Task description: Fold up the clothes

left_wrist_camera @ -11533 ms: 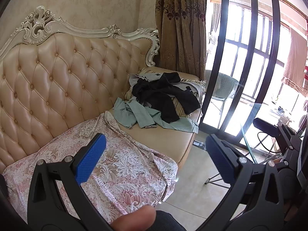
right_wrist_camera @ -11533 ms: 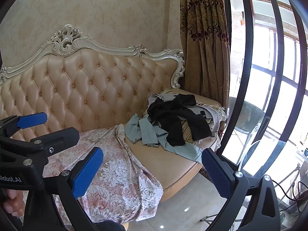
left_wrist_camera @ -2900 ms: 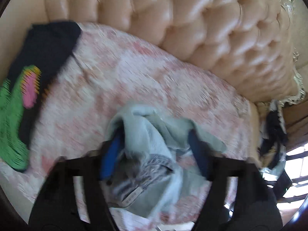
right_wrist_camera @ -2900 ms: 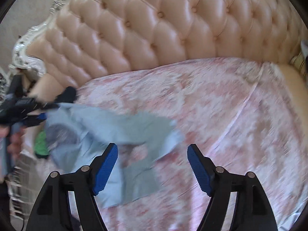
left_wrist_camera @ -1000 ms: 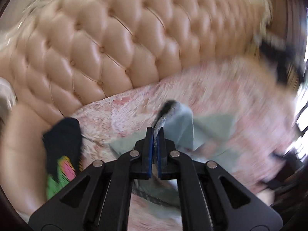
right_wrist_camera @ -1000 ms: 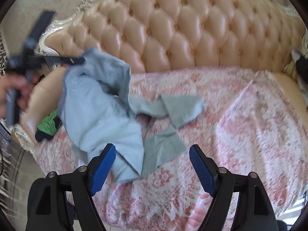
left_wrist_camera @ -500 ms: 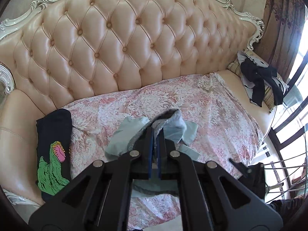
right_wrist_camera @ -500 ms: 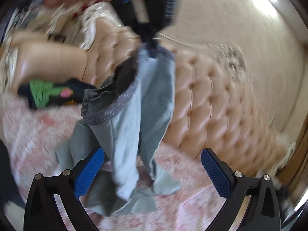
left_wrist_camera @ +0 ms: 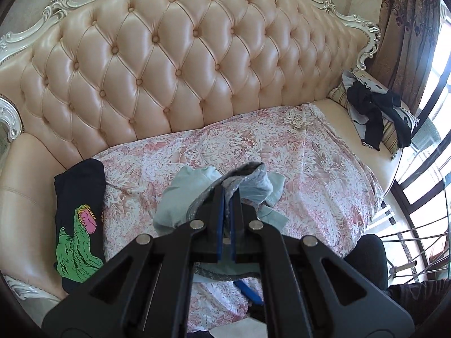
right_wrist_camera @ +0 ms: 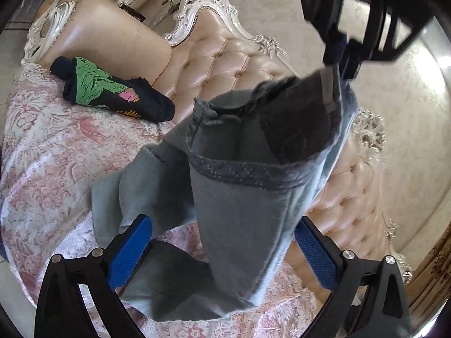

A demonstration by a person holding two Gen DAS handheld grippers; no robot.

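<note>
A light blue-grey garment (right_wrist_camera: 239, 197) with a darker grey waistband hangs over the pink floral sheet (right_wrist_camera: 50, 146). My left gripper (left_wrist_camera: 227, 197) is shut on its upper edge; in the right wrist view the left gripper (right_wrist_camera: 346, 64) holds it up from the top right. My right gripper (right_wrist_camera: 222, 250) is low in front of the hanging cloth. Its jaws are closing with the fabric between them, and the blue pads (right_wrist_camera: 129, 250) stand clear of the cloth. One right pad (left_wrist_camera: 248, 291) shows beneath the garment (left_wrist_camera: 180, 194) in the left wrist view.
A folded black dinosaur T-shirt (left_wrist_camera: 79, 219) lies at the sofa's left arm. A pile of dark and striped clothes (left_wrist_camera: 372, 109) sits at the right end. The tufted backrest (left_wrist_camera: 169, 70) runs behind. A person's dark-clad leg (left_wrist_camera: 369, 256) and a window railing are at right.
The left gripper has lifted the garment off the sheet and held it. The right gripper has rolled, swung in under the hanging cloth, and its jaws have narrowed around it.
</note>
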